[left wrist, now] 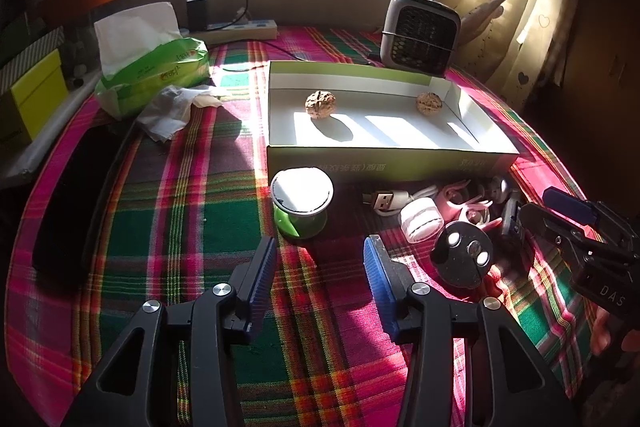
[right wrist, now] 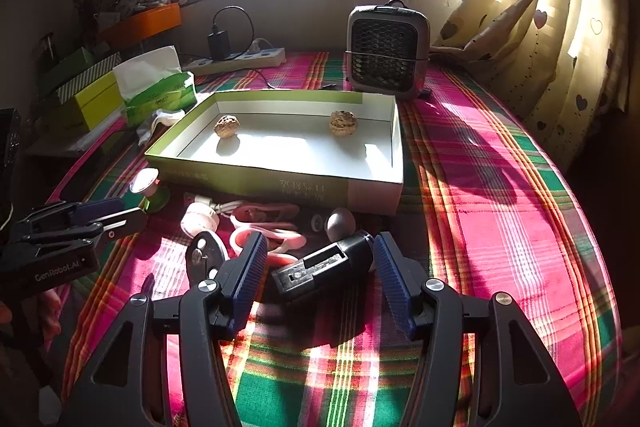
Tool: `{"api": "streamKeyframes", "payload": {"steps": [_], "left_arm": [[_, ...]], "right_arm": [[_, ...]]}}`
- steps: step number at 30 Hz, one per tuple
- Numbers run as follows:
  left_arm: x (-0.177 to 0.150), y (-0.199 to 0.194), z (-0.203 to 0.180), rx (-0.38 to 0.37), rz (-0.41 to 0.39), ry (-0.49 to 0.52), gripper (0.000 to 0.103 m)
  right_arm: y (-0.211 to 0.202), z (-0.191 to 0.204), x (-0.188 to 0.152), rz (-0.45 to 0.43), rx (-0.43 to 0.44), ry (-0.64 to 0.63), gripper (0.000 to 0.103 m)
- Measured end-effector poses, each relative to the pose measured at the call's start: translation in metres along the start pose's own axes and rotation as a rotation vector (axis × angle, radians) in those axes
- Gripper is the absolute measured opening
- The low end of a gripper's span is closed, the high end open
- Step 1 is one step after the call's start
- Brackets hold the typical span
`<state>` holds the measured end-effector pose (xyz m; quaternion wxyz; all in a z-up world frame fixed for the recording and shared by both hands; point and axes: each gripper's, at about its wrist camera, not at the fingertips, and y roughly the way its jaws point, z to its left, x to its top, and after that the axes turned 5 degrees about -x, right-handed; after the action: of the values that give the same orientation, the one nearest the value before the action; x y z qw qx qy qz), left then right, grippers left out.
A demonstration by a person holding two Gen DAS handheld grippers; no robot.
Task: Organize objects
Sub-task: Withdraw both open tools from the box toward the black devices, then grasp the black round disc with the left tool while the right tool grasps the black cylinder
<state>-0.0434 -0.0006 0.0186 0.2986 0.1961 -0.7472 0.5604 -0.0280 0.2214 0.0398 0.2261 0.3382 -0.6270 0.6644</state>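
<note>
An open green-and-white box (left wrist: pixel 384 158) (right wrist: pixel 276 183) lies on the plaid cloth with two walnuts (left wrist: pixel 320 103) (left wrist: pixel 429 102) (right wrist: pixel 227 126) (right wrist: pixel 343 123) inside. In front of it lie a green-and-white round holder (left wrist: pixel 302 201) (right wrist: pixel 150 187), a white USB cable (left wrist: pixel 386 202), a white case (left wrist: pixel 421 219) (right wrist: pixel 199 221), pink ear hooks (right wrist: pixel 268 239), a black oval disc (left wrist: pixel 462 255) (right wrist: pixel 205 255), a grey egg-shaped object (right wrist: pixel 341 223) and a black boxy device (right wrist: pixel 324 263). My left gripper (left wrist: pixel 320 267) (right wrist: pixel 116 215) is open and empty, just short of the holder. My right gripper (right wrist: pixel 320 259) (left wrist: pixel 560 211) is open, its fingers either side of the black device.
A grey mesh-fronted fan (left wrist: pixel 420 35) (right wrist: pixel 387 51) stands behind the box. A green tissue pack (left wrist: pixel 156 67) (right wrist: pixel 158 87), crumpled tissue (left wrist: pixel 172 111), power strip with charger (left wrist: pixel 240 27) (right wrist: pixel 240 57) and stacked boxes (right wrist: pixel 88 99) sit at the left. A long black object (left wrist: pixel 72 203) lies far left. Curtain (right wrist: pixel 540 27) at right.
</note>
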Motion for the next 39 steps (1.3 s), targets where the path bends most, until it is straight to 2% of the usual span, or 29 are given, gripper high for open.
{"api": "streamKeyframes", "payload": {"steps": [10,18,22,30,39], "left_arm": [[-0.008,0.004,-0.007,-0.042,0.027,0.001,0.043],[-0.01,0.004,-0.015,-0.07,0.04,0.017,0.043],[-0.01,0.004,-0.018,-0.081,0.044,0.023,0.043],[-0.011,0.007,-0.03,-0.11,0.059,0.048,0.043],[-0.012,0.007,-0.035,-0.124,0.066,0.058,0.043]], "right_arm": [[0.013,-0.006,-0.006,0.054,-0.028,0.028,0.06],[0.016,-0.003,-0.004,0.062,-0.024,0.036,0.062],[0.016,-0.005,-0.004,0.066,-0.038,0.038,0.067],[0.009,-0.017,-0.008,0.077,-0.074,0.058,0.067],[0.017,-0.004,-0.005,0.092,-0.029,0.064,0.067]]}}
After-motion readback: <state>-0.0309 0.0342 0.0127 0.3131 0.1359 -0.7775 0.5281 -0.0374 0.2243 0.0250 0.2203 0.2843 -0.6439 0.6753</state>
